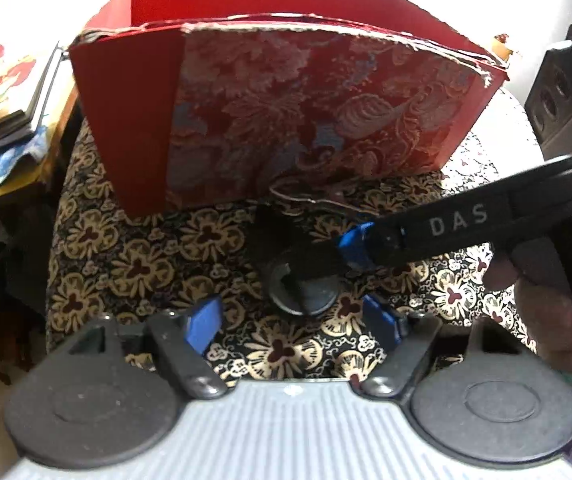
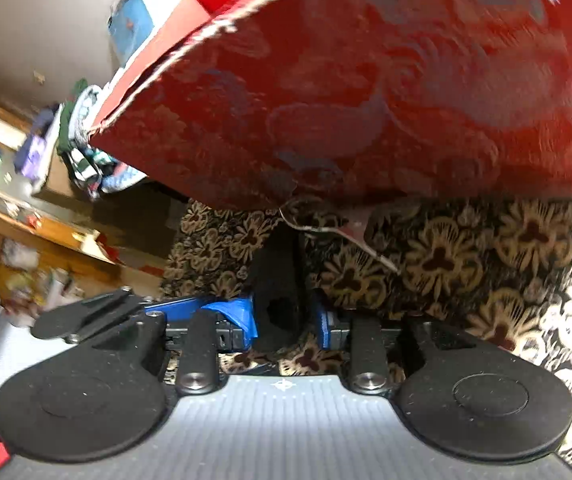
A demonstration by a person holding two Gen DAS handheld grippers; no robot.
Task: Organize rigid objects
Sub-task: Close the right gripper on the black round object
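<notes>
Item: black round-ended part (image 1: 303, 280), lying on my floral-cloth table (image 1: 134, 264) just before the red brocade box (image 1: 286, 108). My right claw (image 2: 284, 320) sits narrow around it, blue pads (image 2: 242, 316) close alongside; contact I cannot tell. My left claw (image 1: 291, 322) hangs wide, holding nothing.

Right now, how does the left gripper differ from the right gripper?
The left gripper stands open with nothing between its blue pads, while the right gripper has its pads close around a dark black object; whether they press on it I cannot tell. The left gripper hangs back from that object, while the right gripper reaches in from the side. Both have blue pads and point toward the red patterned box on the floral cloth.
</notes>
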